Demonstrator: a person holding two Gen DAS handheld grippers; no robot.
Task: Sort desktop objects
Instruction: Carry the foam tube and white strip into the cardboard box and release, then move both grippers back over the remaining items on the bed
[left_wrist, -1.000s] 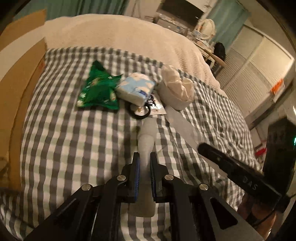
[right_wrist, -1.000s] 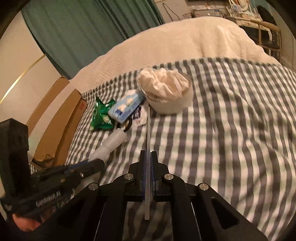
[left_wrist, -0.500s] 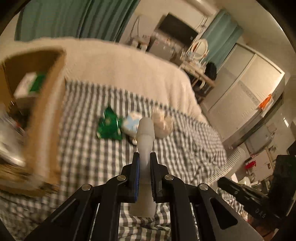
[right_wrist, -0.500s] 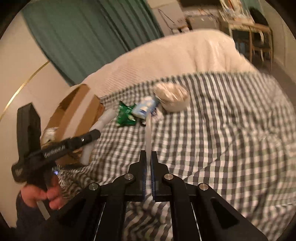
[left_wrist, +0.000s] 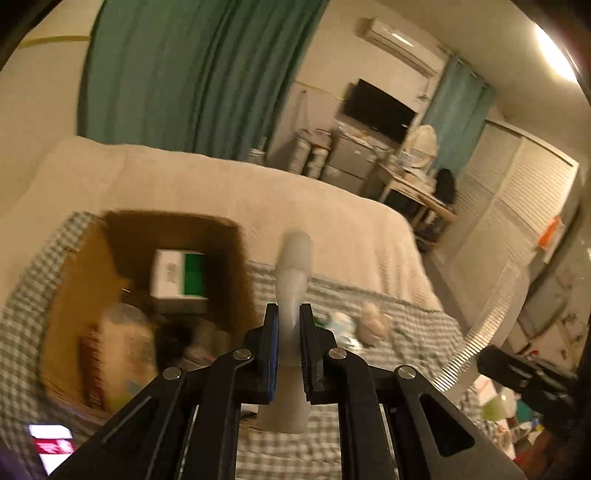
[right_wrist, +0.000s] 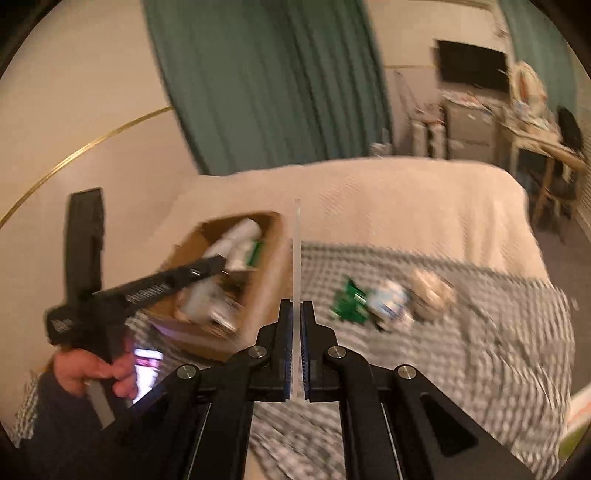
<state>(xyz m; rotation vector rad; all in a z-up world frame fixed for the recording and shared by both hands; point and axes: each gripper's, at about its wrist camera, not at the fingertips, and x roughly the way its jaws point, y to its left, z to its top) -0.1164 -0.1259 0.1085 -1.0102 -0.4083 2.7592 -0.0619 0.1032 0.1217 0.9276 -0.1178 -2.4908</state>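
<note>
Left gripper (left_wrist: 289, 343) clamps a pale tube (left_wrist: 291, 295) at its narrow middle, holding it above the checked bed cover beside the open cardboard box (left_wrist: 236, 258). Right gripper (right_wrist: 296, 345) is shut on a thin clear ruler (right_wrist: 296, 258), edge-on and pointing forward. Box holds a white-and-green carton (left_wrist: 181, 273). On the bed (right_wrist: 480, 350) past the ruler: green packet (right_wrist: 349, 301), tissue pack (right_wrist: 388, 304), white bowl (right_wrist: 430, 293).
</note>
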